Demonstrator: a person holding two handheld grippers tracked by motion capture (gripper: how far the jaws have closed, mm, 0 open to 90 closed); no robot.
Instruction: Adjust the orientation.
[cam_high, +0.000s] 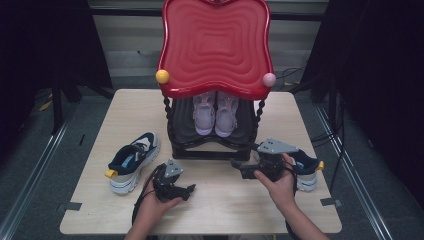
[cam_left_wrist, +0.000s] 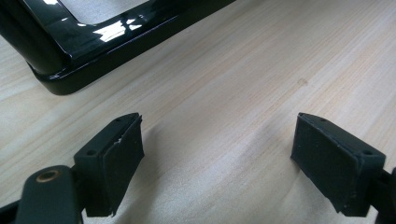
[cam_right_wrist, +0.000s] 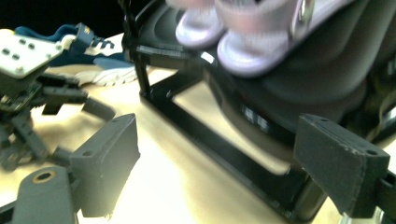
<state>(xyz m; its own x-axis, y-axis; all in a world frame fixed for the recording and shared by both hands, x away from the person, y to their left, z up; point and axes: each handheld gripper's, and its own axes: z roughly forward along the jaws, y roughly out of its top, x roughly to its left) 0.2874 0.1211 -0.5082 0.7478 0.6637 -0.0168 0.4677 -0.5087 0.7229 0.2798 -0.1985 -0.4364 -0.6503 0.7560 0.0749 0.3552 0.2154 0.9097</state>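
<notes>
1. Shoe rack, black and shiny, standing at the back middle of the pale wooden table, just in front of both grippers.
2. Topped by a big red tray, smooth plastic with wavy ridges and curvy edges; one yellow ball and one pink ball at its front corners.
3. Held up by twisted black posts, with a flat square frame at the bottom, glossy enough to catch the light.
4. Holding a pair of pale pink shoes on its slanted dark shelf, side by side, toes to the front.
5. Left gripper, black with a small grey plate, low over the table in front of the rack; jaws wide apart with bare wood grain between them, holding nothing.
6. Right gripper, also black with a grey three-cornered plate, close to the rack's front right corner; jaws wide apart, gripping nothing, blocky rubbery pads with rough edges.
7. Blue and white sneaker with a yellow heel tab, lying left of the rack, well apart from it.
8. Second blue sneaker on the right, partly hidden behind the right hand.
</notes>
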